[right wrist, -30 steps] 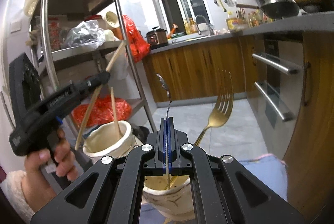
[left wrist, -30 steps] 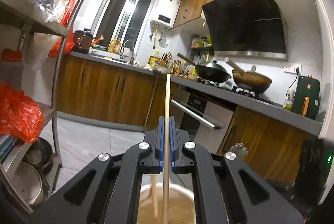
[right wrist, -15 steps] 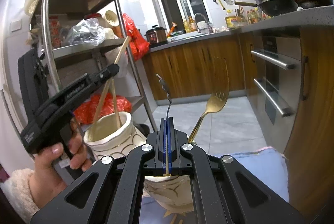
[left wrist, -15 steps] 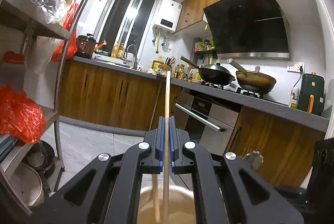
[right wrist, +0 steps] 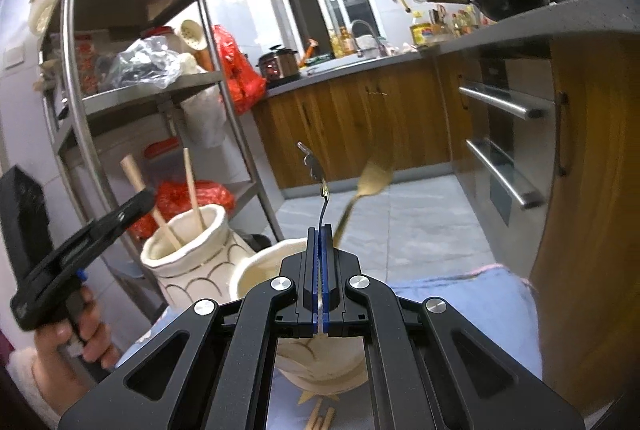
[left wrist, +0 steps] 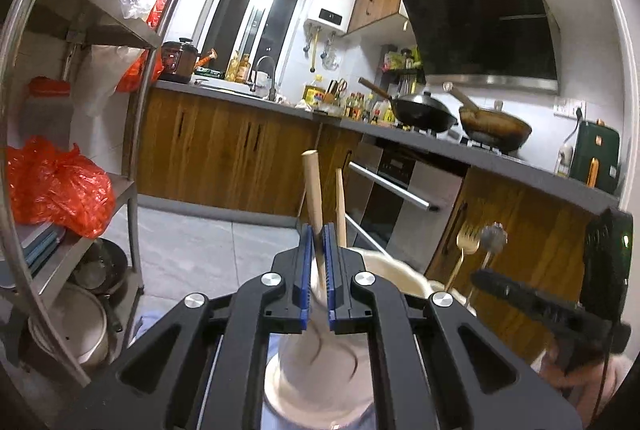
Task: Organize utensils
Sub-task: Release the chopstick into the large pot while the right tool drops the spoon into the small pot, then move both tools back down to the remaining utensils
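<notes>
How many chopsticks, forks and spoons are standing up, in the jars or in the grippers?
Chopsticks: 2
Fork: 1
Spoon: 1
Total: 4

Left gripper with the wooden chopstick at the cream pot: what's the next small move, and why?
Probably open the left gripper's fingers and let go. The round wooden chopstick it pinches has its lower end inside the cream ceramic pot with gold scallop lines, leaning beside a second wooden chopstick, so lowering it further seems unneeded.
</notes>
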The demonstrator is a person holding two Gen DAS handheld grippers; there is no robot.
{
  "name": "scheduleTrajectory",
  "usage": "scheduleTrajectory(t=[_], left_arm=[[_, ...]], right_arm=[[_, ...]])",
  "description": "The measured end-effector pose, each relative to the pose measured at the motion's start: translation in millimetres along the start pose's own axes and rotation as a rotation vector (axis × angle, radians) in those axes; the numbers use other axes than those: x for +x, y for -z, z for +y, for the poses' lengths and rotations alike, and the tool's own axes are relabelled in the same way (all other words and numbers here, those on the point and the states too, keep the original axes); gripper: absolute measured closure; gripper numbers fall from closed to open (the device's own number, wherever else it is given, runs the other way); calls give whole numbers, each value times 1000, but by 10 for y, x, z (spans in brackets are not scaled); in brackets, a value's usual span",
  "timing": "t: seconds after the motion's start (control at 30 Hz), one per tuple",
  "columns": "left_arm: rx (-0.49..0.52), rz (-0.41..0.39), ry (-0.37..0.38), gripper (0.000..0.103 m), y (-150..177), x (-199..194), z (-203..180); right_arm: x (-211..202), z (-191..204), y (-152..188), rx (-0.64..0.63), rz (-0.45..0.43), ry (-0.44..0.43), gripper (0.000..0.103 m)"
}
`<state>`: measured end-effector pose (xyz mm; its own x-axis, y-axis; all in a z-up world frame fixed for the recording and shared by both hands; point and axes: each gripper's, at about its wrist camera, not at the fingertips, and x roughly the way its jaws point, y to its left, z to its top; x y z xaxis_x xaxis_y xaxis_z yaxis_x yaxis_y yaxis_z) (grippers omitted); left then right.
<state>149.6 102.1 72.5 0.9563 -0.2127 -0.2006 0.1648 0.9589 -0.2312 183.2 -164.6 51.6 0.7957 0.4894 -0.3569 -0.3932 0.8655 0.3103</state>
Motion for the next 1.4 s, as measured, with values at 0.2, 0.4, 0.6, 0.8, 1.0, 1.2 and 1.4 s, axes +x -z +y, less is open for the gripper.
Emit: scheduleTrajectory(t=[0.2,0.4,0.6,0.8,1.0,1.2,1.4], left_arm=[[39,35,-18,50,40,-170,-71],[81,26,-36,18,51,-470,-170],[151,53,-16,6,143,-766,-362],[215,91,5,6,274,-927,-569],[258,178,18,6,471,-889,-727],[282,333,29,6,783,-731,-905],[274,432,21,6,1052,-581,-1024]], right_arm=[[-142,-35,2,13,-4,33,76],[-495,-81,5,-4,-51,59,36],[-876,-88,20,-72,-102,101,17],[-1145,-70,126,-173,-101,194,10],[-1240,-122,348,-237,-19,262,7],[-1254,-334,534,-124,110,227,7],[-1201,-321,747,-135,178,270,7]])
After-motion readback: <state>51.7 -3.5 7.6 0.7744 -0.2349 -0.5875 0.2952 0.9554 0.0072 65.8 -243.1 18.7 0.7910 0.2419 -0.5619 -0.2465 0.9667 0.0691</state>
